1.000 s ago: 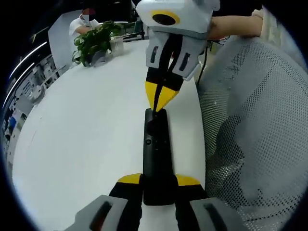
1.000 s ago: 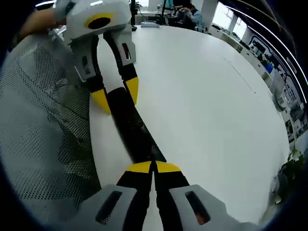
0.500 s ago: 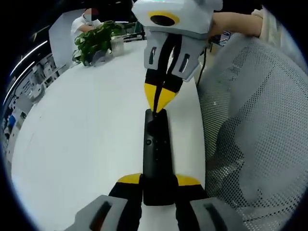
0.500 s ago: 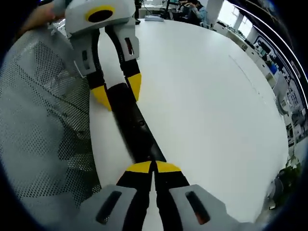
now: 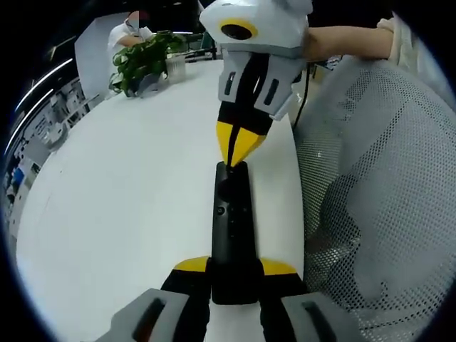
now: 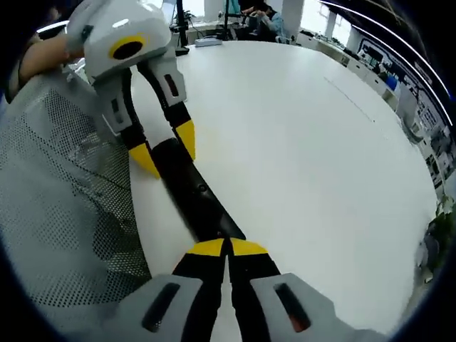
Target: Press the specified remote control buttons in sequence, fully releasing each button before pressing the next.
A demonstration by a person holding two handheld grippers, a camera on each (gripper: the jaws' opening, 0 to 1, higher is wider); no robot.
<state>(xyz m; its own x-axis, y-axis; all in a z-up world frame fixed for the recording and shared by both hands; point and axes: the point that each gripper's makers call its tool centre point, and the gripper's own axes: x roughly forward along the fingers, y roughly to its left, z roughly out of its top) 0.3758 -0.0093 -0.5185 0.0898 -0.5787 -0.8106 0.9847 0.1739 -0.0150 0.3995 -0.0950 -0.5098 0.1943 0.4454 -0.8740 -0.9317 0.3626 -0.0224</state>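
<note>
Black and slim, the remote control (image 5: 231, 228) lies on the white table (image 5: 121, 214), its near end clamped between the yellow tips of the left gripper (image 5: 234, 269); those jaws stand just wide enough to hold the remote's width. At the far end of the remote, the right gripper (image 5: 236, 146) comes down with its jaws pressed together into a single point, the tip resting on the top end of the remote, just beyond the round buttons.

In the right gripper view the same closed tips (image 6: 228, 247) sit on the near end of the remote (image 6: 192, 196), which runs away between them toward the left gripper (image 6: 164, 146) straddling its far end.

Compared with half a second back, the contact looks unchanged in the left gripper view, while the right gripper view has tilted, so the hand has shifted its angle without clearly lifting. I judge the press is either held or only beginning to release; a full release before the next button is not yet evident.

Beside the jaws lies a grey mesh chair back (image 5: 377, 206), and beyond the table a potted plant (image 5: 142, 60).
</note>
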